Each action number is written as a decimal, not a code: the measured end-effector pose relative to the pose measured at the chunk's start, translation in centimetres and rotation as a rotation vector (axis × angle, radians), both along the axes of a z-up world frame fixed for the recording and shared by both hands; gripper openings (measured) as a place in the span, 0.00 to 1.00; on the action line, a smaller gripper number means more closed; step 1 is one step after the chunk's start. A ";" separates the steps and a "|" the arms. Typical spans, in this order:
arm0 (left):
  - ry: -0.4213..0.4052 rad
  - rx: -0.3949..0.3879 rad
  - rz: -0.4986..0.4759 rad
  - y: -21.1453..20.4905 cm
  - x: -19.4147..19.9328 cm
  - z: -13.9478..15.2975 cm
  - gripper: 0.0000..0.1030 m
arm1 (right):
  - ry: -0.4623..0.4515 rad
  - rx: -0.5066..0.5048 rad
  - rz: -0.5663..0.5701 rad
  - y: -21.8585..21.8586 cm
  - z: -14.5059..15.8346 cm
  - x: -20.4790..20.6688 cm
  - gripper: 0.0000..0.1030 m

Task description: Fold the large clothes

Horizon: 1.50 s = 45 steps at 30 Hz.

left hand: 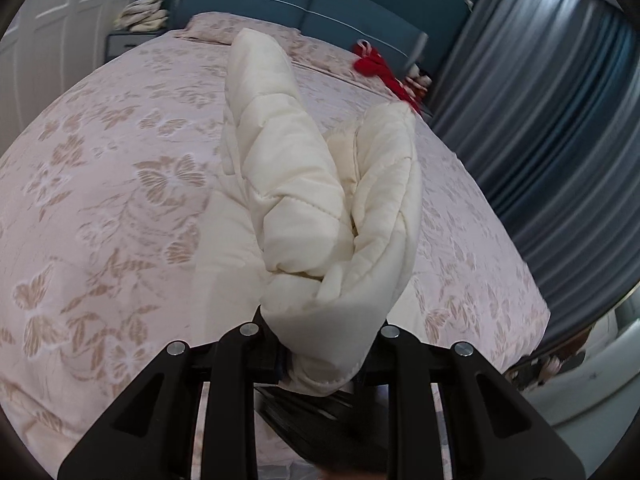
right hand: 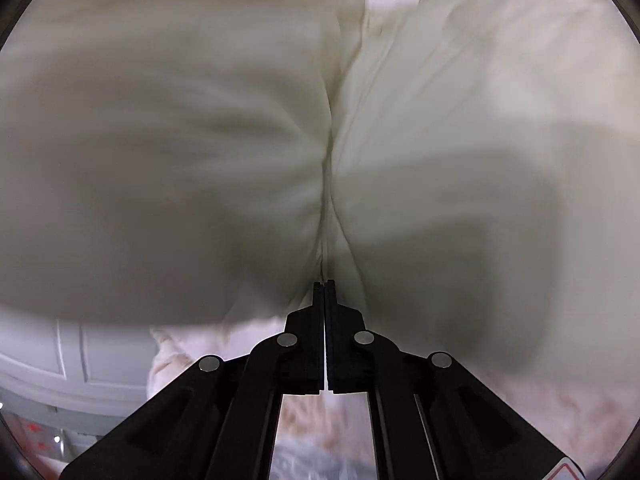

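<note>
A cream quilted jacket (left hand: 280,168) lies bunched lengthwise on the bed, its sleeve and body rolled up toward the camera. My left gripper (left hand: 320,356) is shut on a thick wad of its near end, which hides the fingertips. In the right wrist view the same jacket (right hand: 180,140) fills nearly the whole picture, blurred and very close. My right gripper (right hand: 324,286) has its jaws pressed together, pinching a thin crease of the cream fabric at the tips.
The bed (left hand: 100,200) has a pink butterfly-print cover. A red garment (left hand: 380,68) lies near the blue headboard (left hand: 320,4). Folded cream cloth (left hand: 142,12) sits on a nightstand at the back left. Grey curtains (left hand: 560,140) hang on the right, white cabinet doors (right hand: 72,356) below left.
</note>
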<state>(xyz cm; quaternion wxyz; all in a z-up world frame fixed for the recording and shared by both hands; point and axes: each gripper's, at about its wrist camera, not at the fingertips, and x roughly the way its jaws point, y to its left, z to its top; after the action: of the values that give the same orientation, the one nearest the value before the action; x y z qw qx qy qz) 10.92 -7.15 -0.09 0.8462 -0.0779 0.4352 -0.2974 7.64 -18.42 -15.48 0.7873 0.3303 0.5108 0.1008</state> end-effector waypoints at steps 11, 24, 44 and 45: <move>0.098 0.131 -0.142 -9.6 -0.8 -4.7 0.22 | 0.041 -0.314 -0.167 -10.0 6.1 -10.2 0.06; 0.160 0.283 -0.193 -15.6 -2.0 -11.1 0.23 | 0.006 -0.417 -0.265 -13.9 10.1 -12.8 0.06; 0.056 0.191 -0.139 -5.9 -4.7 -3.1 0.87 | -0.138 -0.325 -0.309 -14.6 16.4 -10.0 0.50; 0.054 0.216 -0.111 -4.1 -4.7 -3.5 0.87 | -0.140 -0.316 -0.306 -14.5 16.6 -9.5 0.55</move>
<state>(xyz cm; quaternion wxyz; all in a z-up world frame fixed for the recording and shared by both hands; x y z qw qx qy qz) 6.23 -11.23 -3.55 0.8199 0.0299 0.4908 -0.2932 -1.90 -32.90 1.08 0.8689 0.2685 0.4083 -0.0784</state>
